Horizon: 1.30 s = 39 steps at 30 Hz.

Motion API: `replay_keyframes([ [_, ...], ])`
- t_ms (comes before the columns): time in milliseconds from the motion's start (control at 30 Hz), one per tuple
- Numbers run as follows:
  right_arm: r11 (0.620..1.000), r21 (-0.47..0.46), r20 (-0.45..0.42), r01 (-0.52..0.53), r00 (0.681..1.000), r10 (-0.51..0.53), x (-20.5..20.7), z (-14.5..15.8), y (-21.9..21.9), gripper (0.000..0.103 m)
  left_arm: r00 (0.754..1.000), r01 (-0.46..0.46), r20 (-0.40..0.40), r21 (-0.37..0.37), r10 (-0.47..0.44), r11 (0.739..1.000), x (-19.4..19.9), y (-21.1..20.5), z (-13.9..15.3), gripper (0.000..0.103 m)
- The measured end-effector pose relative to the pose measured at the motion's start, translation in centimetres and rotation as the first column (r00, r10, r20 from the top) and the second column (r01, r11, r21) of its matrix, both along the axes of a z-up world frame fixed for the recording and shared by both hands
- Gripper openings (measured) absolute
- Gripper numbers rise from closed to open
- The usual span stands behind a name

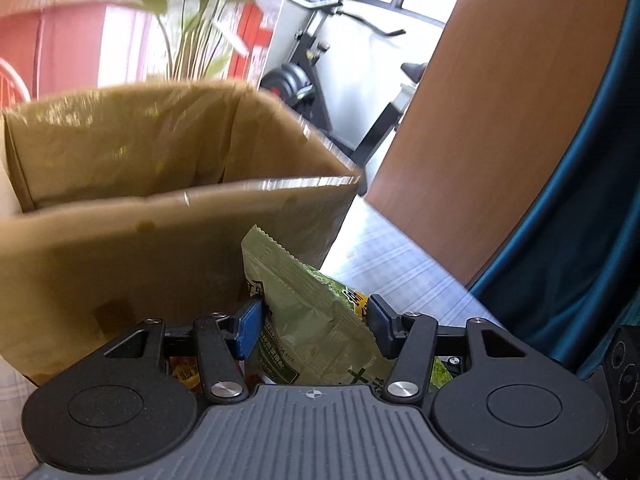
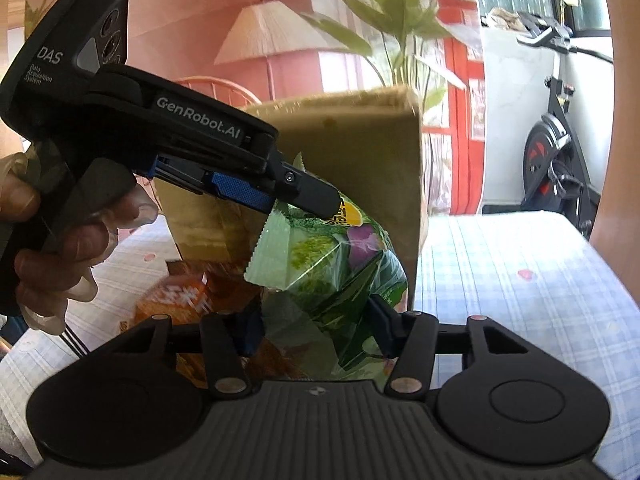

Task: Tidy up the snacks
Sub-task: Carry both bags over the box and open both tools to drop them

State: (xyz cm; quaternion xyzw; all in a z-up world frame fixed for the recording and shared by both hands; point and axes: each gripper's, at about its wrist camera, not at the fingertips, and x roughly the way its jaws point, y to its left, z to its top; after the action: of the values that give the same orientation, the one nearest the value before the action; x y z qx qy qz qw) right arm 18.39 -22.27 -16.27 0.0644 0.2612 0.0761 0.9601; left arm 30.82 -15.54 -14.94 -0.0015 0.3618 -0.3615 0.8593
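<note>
While the cardboard box [image 1: 168, 200] on the worktop [image 2: 520, 280] shows no snack inside, organizing appears early. 1 orange packet [image 2: 180, 300] lies beside it. The green snack bag [image 1: 316, 320], raised outside the box, is pinched by left gripper [image 1: 314, 326] fingers and sits between right gripper [image 2: 316, 332] fingers, grip uncertain.

home living room | exercise bike [image 2: 556, 160] | potted plant [image 2: 400, 20] | lamp [image 2: 268, 32] | checked tablecloth [image 2: 520, 272]
</note>
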Motion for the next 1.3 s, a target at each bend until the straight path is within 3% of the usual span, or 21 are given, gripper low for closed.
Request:
replay_keyframes([
  [333, 0.997, -0.054, 0.113, -0.059, 0.991, 0.065, -0.9, 6.2, 1.8, 0.055, 0.993, -0.047, 0.104, -0.129, 0.061, 0.991, -3.2, 3.1, 5.7, 0.059],
  [633, 0.986, -0.105, 0.193, -0.129, 0.970, 0.148, -0.2, 10.9, 4.2, 0.055, 0.981, -0.097, 0.144, -0.220, 0.131, 0.971, -4.7, 6.6, 9.6, 0.059],
  [1033, 0.976, -0.137, 0.212, -0.169, 0.958, 0.195, 0.1, 12.9, 5.9, 0.055, 0.972, -0.135, 0.148, -0.275, 0.180, 0.952, -5.4, 8.4, 11.0, 0.059],
  [1300, 0.966, -0.182, 0.261, -0.182, 0.939, 0.226, 0.9, 14.4, 6.4, 0.055, 0.953, -0.148, 0.214, -0.292, 0.215, 0.945, -5.4, 9.2, 12.8, 0.059],
])
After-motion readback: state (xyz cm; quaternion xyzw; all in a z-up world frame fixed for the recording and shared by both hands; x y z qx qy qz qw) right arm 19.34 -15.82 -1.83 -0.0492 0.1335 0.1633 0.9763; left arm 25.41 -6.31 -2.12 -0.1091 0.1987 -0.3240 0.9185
